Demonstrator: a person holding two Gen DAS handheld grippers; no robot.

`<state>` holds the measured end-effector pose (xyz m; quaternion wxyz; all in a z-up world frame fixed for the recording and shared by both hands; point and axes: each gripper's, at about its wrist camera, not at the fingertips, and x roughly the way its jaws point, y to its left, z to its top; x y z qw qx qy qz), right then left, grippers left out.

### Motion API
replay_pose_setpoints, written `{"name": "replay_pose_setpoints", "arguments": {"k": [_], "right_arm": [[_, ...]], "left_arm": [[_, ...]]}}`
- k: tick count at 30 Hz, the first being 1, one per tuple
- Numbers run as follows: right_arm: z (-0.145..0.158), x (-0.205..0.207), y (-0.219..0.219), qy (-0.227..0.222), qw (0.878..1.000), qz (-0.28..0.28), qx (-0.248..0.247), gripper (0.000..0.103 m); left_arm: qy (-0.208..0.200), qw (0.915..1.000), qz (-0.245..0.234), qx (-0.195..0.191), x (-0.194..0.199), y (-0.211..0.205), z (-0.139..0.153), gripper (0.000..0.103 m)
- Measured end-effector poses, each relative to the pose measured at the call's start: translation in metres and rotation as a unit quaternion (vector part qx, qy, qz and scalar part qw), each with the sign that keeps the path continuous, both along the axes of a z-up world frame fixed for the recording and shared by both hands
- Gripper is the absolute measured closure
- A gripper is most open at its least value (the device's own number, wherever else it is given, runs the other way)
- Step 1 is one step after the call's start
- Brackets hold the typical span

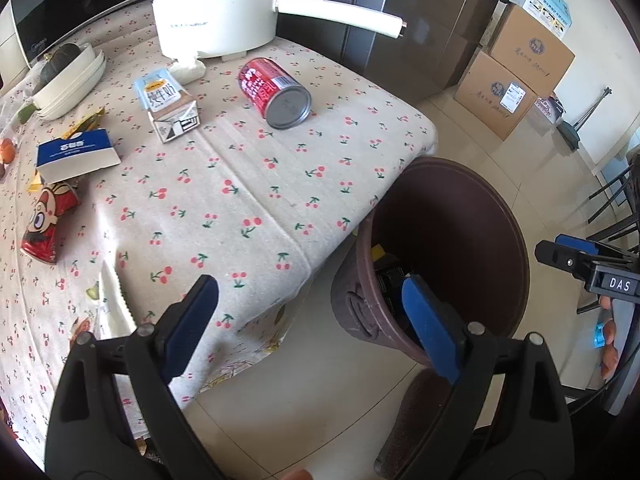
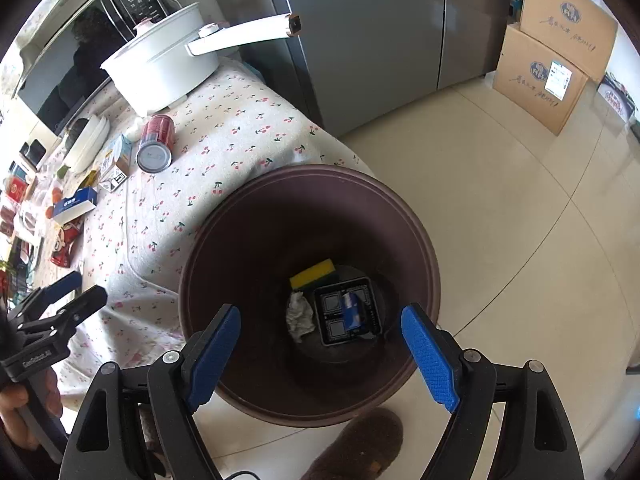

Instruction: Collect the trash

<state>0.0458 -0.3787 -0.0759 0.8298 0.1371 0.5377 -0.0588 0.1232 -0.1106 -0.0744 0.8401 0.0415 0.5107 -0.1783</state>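
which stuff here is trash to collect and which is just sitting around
Job, as far as I can judge:
brown bin
red can
milk carton
red snack wrapper
both grippers, left gripper and right gripper, open and empty

Just lying about:
white pot
stacked bowls
cardboard boxes
fridge

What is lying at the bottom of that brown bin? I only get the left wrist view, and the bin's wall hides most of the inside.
Observer: The right wrist view shows a black plastic tray on the floor of the bin, with a small blue item on it.
Operator: Anything else down there?
Observer: A yellow sponge and a crumpled white tissue lie beside the tray.
Operator: Is the right gripper carrying something?
Observer: No. The right gripper hangs open above the bin, with nothing between its fingers.
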Motion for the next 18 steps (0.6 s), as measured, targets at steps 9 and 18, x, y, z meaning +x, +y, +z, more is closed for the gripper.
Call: {"name": "replay_pose_setpoints", "arguments": {"k": [9, 18], "right_arm": [[0.004, 0.013, 0.024, -0.003, 1.000, 0.012, 0.008, 0.019], [0.006, 0.029, 0.061, -0.004, 0.999, 0.049, 0.002, 0.019]], "left_arm": [[0.010, 0.9990, 0.044, 0.008, 0.000, 0.054, 0.002, 0.010], [0.022, 0.9951, 0.096, 0.007, -0.001, 0.120, 0.000, 0.010]]}}
